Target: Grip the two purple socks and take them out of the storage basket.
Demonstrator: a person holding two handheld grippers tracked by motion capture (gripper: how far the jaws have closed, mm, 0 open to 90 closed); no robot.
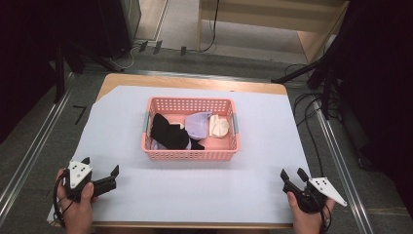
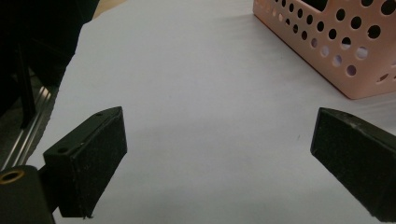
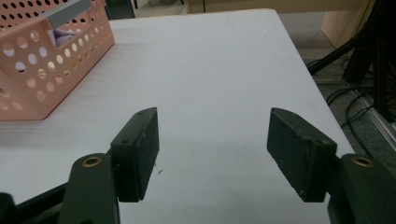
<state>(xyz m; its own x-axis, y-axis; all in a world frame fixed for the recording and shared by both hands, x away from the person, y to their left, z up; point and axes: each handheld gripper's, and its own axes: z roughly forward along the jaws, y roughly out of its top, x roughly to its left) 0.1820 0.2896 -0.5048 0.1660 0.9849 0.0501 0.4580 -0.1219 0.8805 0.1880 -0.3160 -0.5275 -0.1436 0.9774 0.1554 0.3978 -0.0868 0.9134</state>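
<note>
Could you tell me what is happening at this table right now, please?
A person sits at a table covered with a white sheet, holding a two-jaw gripper in each hand. The left gripper and the right gripper both rest near the table's front edge with jaws open and nothing between them. In the middle stands a pink perforated plastic basket holding a black cloth item, a lilac one and a cream one. Neither gripper touches the basket or its contents.
</note>
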